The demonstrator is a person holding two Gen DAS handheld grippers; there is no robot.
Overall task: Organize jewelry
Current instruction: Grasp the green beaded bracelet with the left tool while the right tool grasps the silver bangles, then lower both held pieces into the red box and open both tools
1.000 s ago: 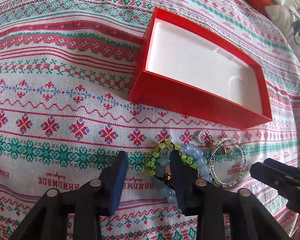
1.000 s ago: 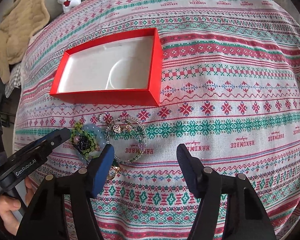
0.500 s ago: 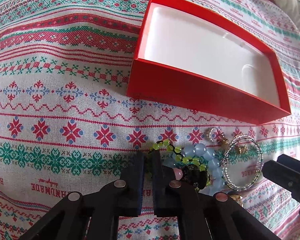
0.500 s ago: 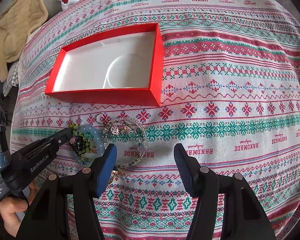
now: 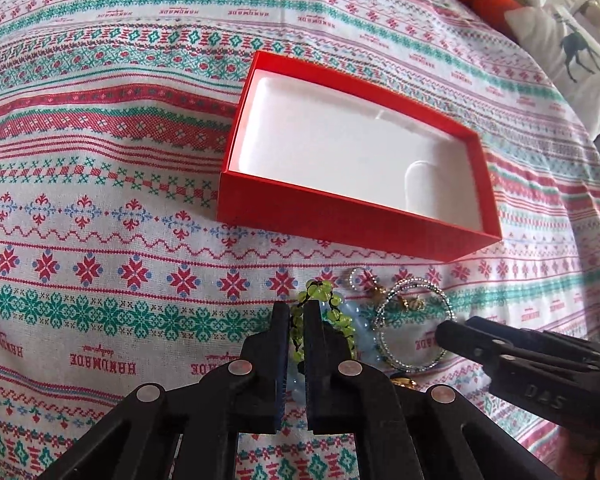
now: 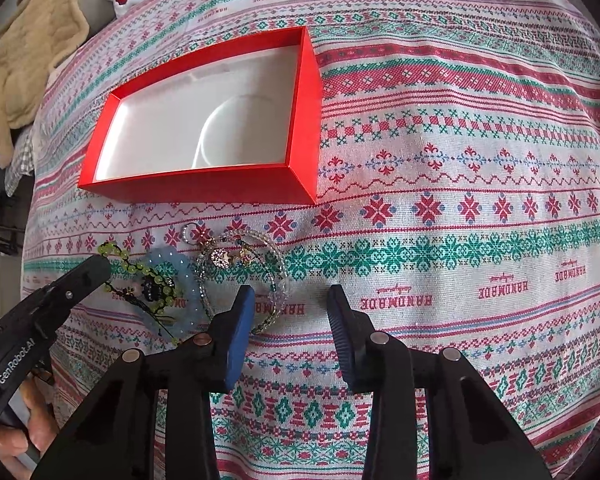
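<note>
Nearest, left gripper (image 5: pixel 296 316) pinched almost shut on the green bead bracelet (image 5: pixel 320 312), part of the strand between the fingers, the rest trailing onto the patterned cloth (image 5: pixel 100 240). Right gripper (image 6: pixel 290 300) spread wide, holding nothing, hovering just over the clear bead bangle (image 6: pixel 240 276). Between them a pale blue bracelet (image 6: pixel 180 280) and small gold charms (image 6: pixel 224 256), bunched and touching. Beyond, the red box (image 5: pixel 340 224), white inside, nothing in it. Judged: first pick-up under way. Next: lift clear of the tangle, carry over the near wall, release inside.
</note>
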